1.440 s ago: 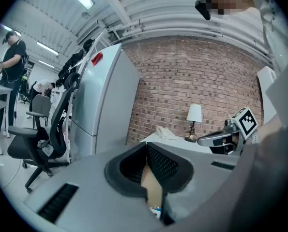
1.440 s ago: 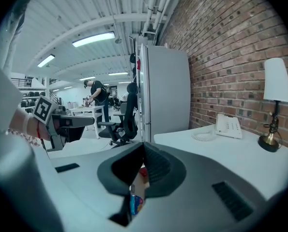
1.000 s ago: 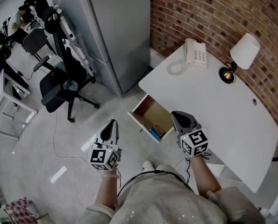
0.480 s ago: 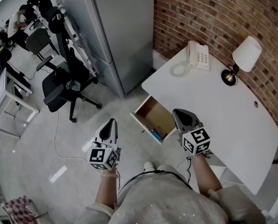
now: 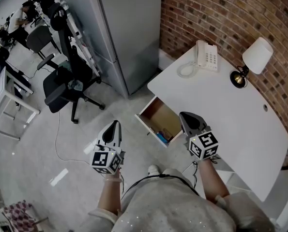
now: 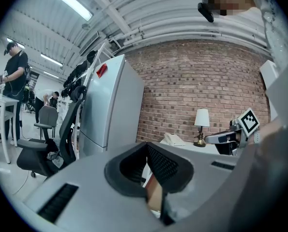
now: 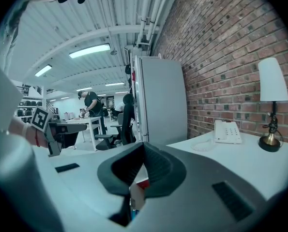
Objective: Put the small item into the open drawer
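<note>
1. Where it lies inside the open drawer (image 5: 158, 114), against the front wall, the small item (image 5: 160, 138) looks blue and slim.
2. Its long axis follows that wall.
3. The left gripper (image 5: 115, 125) and the right gripper (image 5: 185, 117) are both pressed together, empty.

White desk (image 5: 240, 115), red brick wall (image 5: 216, 13), brown drawer (image 5: 159, 116)

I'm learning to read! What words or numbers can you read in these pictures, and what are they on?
No text here can be read.
Telephone buttons: too small to read.
Left gripper and right gripper: only black-and-white square patterns, no letters or numbers.
Red tag on the grey cabinet: too blurred to read.
Blue item in the drawer: too small to read.
</note>
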Tool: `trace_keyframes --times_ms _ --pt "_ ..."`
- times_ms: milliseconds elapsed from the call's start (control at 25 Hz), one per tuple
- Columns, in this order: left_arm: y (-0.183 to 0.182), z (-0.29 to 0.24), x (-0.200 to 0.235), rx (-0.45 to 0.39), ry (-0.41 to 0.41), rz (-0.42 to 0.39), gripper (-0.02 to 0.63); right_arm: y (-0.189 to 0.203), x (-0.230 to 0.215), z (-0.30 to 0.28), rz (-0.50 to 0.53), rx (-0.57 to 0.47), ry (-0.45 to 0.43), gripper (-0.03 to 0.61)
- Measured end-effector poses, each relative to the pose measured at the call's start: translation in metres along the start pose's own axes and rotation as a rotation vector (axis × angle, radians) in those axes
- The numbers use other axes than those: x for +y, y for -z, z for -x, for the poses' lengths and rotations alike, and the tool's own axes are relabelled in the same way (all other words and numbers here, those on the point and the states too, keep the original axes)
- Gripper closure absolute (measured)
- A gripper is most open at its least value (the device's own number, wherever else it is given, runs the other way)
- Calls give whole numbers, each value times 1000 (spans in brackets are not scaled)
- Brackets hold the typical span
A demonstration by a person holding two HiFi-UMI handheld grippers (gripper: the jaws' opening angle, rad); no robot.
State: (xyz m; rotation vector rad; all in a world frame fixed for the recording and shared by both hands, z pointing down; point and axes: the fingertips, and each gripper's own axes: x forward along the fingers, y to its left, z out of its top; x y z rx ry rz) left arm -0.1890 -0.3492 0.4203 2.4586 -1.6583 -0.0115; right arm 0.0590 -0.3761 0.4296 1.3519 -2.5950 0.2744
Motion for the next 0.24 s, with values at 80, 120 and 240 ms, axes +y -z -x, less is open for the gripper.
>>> trace_keyframes --times_ms 80,120,240 --pt "0 0 1 -1 0 1 607 1 1 0 -2 2 -1 574" --pt "1 1 2 -1 0 1 607 2 2 -1 -4 2 -1 574" --pt "2 2 4 0 -1 2 607 4 4 -1 -9 2 -3 574"
